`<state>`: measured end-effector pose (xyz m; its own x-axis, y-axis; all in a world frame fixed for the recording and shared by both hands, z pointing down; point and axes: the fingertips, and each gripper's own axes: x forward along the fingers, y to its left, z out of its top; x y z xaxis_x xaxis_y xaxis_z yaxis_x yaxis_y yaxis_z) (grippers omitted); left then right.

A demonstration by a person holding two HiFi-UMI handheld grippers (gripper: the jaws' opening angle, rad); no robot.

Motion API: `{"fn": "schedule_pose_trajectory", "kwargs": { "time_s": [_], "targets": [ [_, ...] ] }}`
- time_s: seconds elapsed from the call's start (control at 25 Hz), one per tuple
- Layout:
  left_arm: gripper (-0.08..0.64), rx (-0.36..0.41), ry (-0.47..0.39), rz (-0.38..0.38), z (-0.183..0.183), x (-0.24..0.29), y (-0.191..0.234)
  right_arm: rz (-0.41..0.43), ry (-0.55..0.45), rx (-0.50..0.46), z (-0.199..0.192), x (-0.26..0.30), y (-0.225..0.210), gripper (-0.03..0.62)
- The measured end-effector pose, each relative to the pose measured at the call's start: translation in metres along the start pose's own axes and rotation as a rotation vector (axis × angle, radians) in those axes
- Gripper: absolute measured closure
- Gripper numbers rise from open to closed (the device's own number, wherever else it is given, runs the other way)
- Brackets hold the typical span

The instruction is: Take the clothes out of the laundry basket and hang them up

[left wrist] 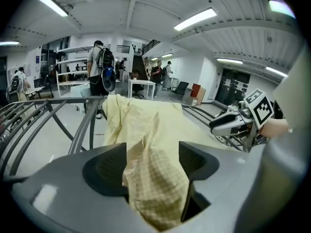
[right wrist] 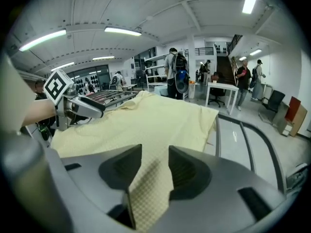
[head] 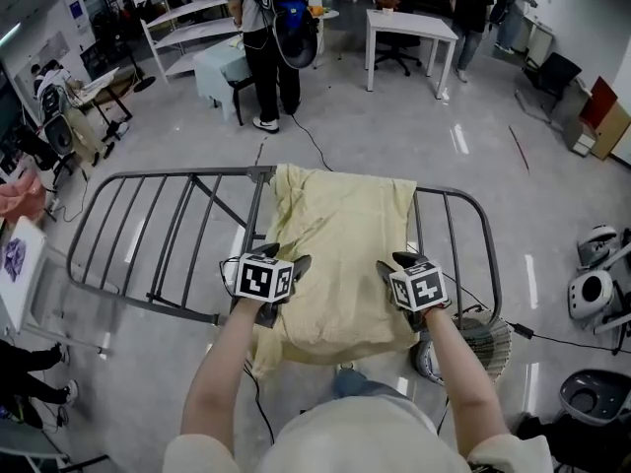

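The left gripper (left wrist: 153,152) seemingly pinches the yellow cloth (left wrist: 146,120) draped over a grey rack (left wrist: 80,130).

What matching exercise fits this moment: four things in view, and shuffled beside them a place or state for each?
1 yellow cloth
2 drying rack
3 left gripper
4 white table

A back of the room
B shut on the cloth's near edge
C draped over the bars
D grey, under the cloth

Pairs: 1-C, 2-D, 3-B, 4-A
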<state>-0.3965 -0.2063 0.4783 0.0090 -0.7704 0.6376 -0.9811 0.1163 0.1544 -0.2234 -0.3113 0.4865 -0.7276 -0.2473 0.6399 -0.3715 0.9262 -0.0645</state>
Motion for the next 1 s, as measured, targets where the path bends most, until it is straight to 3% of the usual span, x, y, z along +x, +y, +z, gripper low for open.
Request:
{"fn": "schedule_pose_trajectory", "kwargs": {
  "time_s": [0.28, 0.52, 0.68, 0.84, 1.0],
  "targets": [
    [0.244, -0.035, -0.037, 0.067, 0.011, 0.022, 0.026, -0.052, -0.003, 0.044, -0.004, 0.025, -0.006, 0.439],
    [0.245, 0.009, -0.070, 0.097, 0.047, 0.055, 0.028, -0.103, -0.050, 0.043, 0.020, 0.047, -0.037, 0.438],
    [0.245, 0.053, -0.040, 0.077, 0.059, 0.084, 0.033, -0.117, -0.046, 0.027, 0.033, 0.071, -0.059, 0.436],
    [0.249, 0.029, -0.001, 0.056, 0.068, 0.103, 0.037, -0.099, -0.033, 0.035, 0.042, 0.092, -0.076, 0.432],
    [0.422, 0.009, 0.012, 0.088, 0.075, 0.108, 0.051, -0.058, -0.014, 0.064, 0.046, 0.106, -0.079, 0.436]
  ]
}}
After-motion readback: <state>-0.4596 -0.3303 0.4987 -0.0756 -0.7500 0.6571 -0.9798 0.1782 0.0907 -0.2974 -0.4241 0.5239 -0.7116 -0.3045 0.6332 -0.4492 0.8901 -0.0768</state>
